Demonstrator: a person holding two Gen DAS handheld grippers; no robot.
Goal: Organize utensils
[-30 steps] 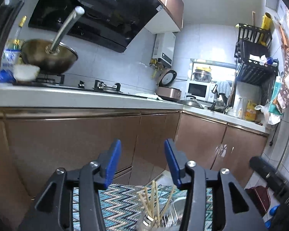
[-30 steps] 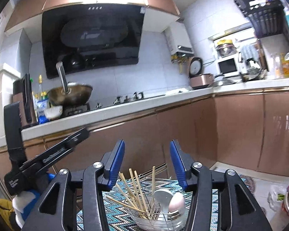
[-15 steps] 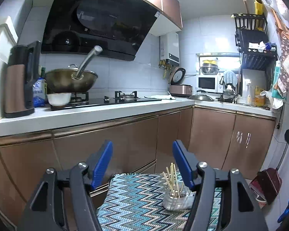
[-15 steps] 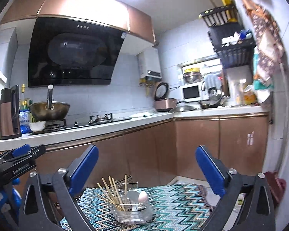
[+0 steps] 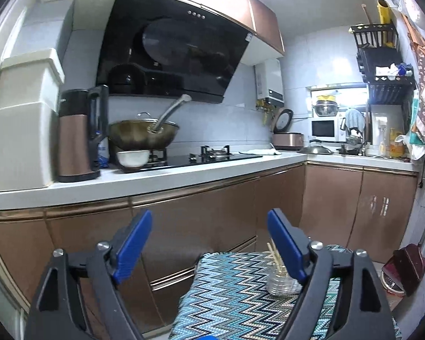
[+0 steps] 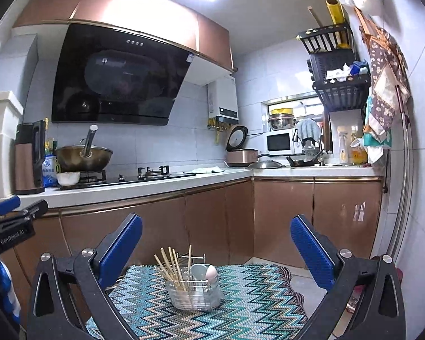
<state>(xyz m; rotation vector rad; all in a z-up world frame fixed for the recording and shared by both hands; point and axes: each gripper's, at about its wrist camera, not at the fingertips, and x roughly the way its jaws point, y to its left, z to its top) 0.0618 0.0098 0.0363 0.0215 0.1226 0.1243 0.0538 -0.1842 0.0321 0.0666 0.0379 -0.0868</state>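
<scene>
A clear utensil holder stands on a table covered with a zigzag cloth. It holds several wooden chopsticks and two spoons. My right gripper hangs back from the holder and above it, its blue pads wide open with nothing between them. In the left wrist view the holder sits partly behind the right finger. My left gripper is off the holder, its jaws opening and empty. It also shows at the left edge of the right wrist view.
Beyond the table run brown cabinets under a white counter. On the counter are a kettle, a wok, a white bowl and a hob. A black rack hangs at the right wall.
Both grippers drew back and rose from the holder, which now looks smaller and farther off. Both pairs of jaws spread wider. No utensil came away with either.
</scene>
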